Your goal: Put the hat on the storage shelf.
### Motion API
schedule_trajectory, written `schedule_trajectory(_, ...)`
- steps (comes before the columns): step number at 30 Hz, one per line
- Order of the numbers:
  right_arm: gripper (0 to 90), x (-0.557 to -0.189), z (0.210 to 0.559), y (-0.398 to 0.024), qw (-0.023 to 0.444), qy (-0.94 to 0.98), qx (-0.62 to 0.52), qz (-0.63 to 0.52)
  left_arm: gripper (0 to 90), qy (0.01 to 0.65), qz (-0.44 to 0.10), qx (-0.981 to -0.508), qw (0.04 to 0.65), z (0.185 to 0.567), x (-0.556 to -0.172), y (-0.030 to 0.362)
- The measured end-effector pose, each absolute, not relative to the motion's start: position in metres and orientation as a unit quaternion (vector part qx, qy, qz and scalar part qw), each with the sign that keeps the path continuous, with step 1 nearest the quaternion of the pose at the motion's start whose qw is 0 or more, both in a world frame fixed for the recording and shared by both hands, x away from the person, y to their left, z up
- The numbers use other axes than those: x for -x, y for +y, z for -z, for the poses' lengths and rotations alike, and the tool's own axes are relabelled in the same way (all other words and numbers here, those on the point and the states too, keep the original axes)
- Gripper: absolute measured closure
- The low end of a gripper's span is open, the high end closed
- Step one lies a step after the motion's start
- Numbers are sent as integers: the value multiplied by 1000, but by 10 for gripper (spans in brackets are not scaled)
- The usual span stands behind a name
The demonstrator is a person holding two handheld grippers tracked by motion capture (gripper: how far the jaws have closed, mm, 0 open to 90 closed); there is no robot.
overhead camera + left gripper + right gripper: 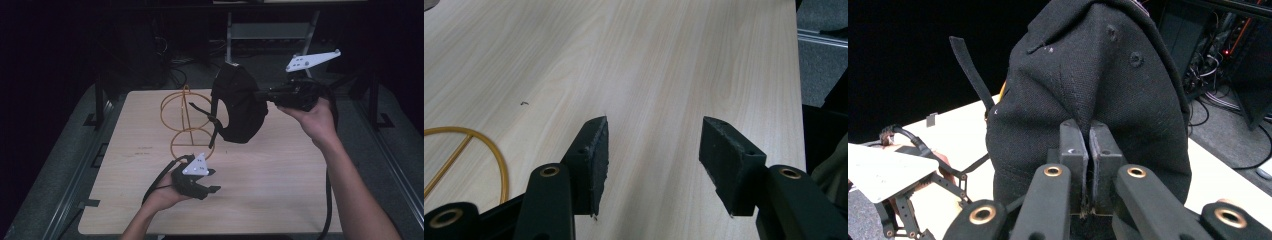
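The right gripper (267, 95) is holding a black cap (239, 102) in the air above the far half of the wooden table (280, 190). In the right gripper view, the two jaws are pressing together on a pinched fold of the cap's crown fabric (1088, 90), with the cloth rising directly ahead of the jaw tips. The cap's adjusting strap (970, 72) is sticking up at the left of the crown in that view; in the high view a strap is hanging down toward the table.

A gold wire stand (187, 122), made of rings on an upright rod, is standing on the table just to the left of the cap. Whether the cap is touching the stand cannot be told.

The left gripper (212, 180) is resting low over the near part of the table, in front of the stand and well apart from the cap. In the left gripper view, its jaws are standing wide apart with nothing between them, pointing along bare table surface (674, 60); a curve of the stand's base ring (494, 150) is lying at the lower left.
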State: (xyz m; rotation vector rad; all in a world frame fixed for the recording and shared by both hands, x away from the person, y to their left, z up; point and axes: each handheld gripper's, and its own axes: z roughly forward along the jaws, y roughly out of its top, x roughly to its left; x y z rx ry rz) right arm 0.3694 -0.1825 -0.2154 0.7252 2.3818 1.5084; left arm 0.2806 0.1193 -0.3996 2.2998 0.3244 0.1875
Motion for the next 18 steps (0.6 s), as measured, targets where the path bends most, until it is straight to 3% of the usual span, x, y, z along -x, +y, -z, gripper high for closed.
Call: schedule_trajectory(18, 872, -394, 187, -125, 104, 830, -204, -508, 456, 123, -77, -908, 393, 399, -284, 122)
